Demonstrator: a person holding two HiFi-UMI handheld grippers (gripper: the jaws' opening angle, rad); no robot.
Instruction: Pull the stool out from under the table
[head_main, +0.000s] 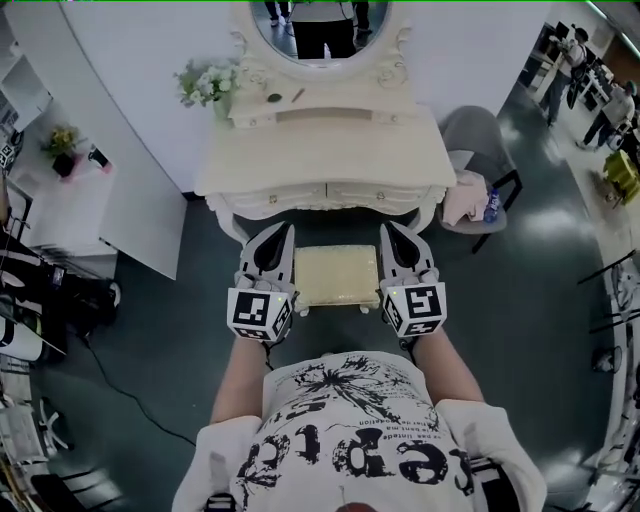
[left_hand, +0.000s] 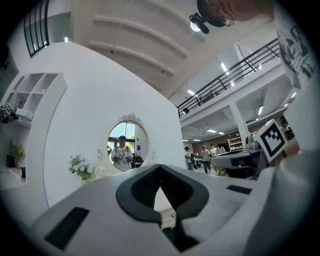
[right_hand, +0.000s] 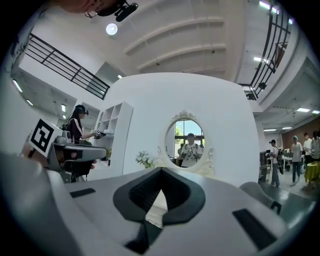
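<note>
stool (head_main: 336, 276) between the grippers, far edge at table (head_main: 320, 150) front | left gripper (head_main: 280, 245), right gripper (head_main: 393, 240): jaws together, empty (only flanking the seat) | risk: nothing clamped, so sides may slip and stool skews against a table leg

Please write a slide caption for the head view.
The left gripper and right gripper, both shut, flank the cream stool at the dressing table.

White short-sleeved T-shirt (head_main: 360, 440) here, with black scrawled lettering and a spidery black graphic on the chest. Left gripper (head_main: 284, 230) and right gripper (head_main: 389, 229) have pale grey shells and dark jaw linings. Left cube (head_main: 260, 312) and right cube (head_main: 415, 308) carry black-and-white square markers.
</note>
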